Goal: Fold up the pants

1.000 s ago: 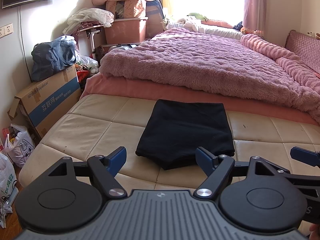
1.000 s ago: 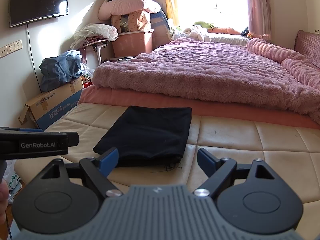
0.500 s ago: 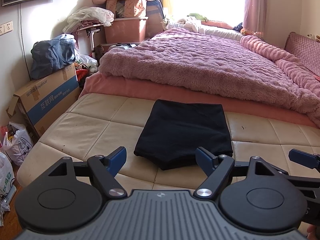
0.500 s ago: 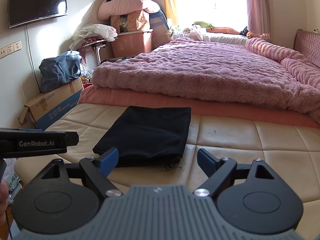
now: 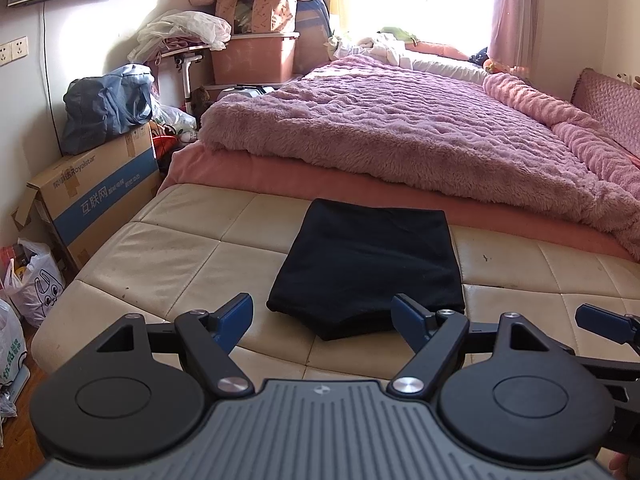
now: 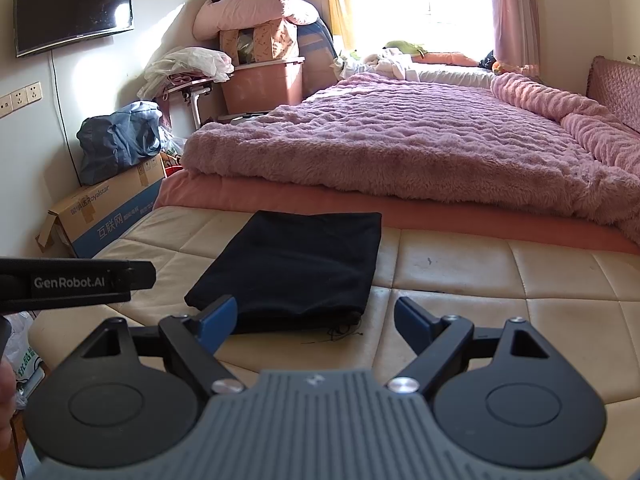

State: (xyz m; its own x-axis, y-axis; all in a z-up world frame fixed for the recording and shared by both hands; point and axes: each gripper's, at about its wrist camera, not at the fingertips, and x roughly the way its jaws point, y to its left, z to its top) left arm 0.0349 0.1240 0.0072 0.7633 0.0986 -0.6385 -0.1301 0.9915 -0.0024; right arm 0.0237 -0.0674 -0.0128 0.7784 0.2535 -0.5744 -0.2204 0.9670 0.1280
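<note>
Pants (image 5: 370,264) folded, beyond claws | left claw (image 5: 322,318) apart | right claw (image 6: 316,318) apart

Home bedroom; bed w/ pink blanket (image 5: 400,128), wall TV (image 6: 74,8), stacked bedding (image 6: 248,12), storage boxes (image 5: 100,196).
</note>
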